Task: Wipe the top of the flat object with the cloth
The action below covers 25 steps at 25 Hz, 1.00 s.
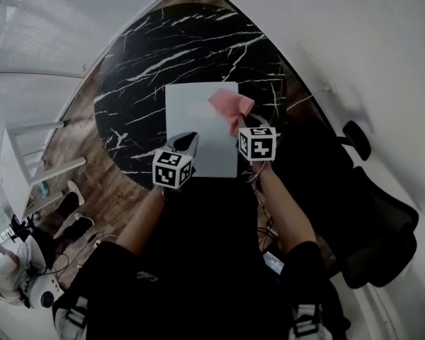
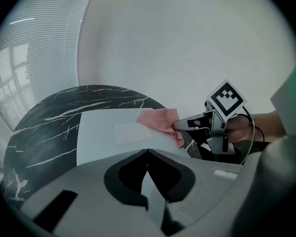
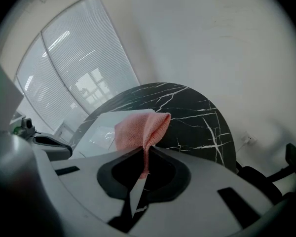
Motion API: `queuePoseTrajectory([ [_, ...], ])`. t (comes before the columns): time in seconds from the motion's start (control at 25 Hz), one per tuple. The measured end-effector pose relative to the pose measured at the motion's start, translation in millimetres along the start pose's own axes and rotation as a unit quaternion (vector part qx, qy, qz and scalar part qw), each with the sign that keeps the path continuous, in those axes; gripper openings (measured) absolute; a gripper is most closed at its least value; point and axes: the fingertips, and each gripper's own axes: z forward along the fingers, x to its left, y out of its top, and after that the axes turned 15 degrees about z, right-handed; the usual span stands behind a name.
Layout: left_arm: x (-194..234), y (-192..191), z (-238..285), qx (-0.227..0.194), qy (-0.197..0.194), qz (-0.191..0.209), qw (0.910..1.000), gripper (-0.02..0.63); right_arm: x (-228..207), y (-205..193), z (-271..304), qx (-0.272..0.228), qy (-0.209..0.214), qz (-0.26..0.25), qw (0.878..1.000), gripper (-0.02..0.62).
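Observation:
A flat pale sheet [image 1: 202,137] lies on the round black marble table [image 1: 149,55]. My right gripper [image 1: 246,124] is shut on a pink cloth [image 1: 230,105], which drapes over the sheet's far right corner. In the right gripper view the cloth [image 3: 138,130] rises bunched from the shut jaws [image 3: 144,156], above the sheet [image 3: 96,132]. My left gripper [image 1: 189,141] is shut, its tip over the sheet's near left part. The left gripper view shows its jaws [image 2: 148,152] closed over the sheet [image 2: 108,132], with the cloth [image 2: 158,120] and right gripper [image 2: 177,126] to the right.
A black office chair [image 1: 382,225] stands right of the table, close to the white wall. A white stand [image 1: 25,165] and a person's shoes [image 1: 71,204] are on the wooden floor at the left. The table's far half carries nothing.

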Motion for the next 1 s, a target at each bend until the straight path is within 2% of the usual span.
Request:
queuePoseTrajectory([
  [0.48, -12.8, 3.3, 4.8, 0.001, -0.011, 0.013, 0.9999, 0.0, -17.5, -5.3, -12.1, -0.011, -0.008, 0.017, 1.0, 0.008],
  [0.76, -19.8, 10.9, 2.6, -0.003, -0.002, 0.011, 0.9999, 0.0, -8.6, -0.2, -22.1, -0.032, 0.032, 0.025, 0.999, 0.008],
  [1.0, -10.7, 15.9, -11.3, -0.017, 0.036, -0.007, 0.9992, -0.002, 20.2, 6.3, -35.4, -0.045, 0.092, 0.009, 0.995, 0.008],
])
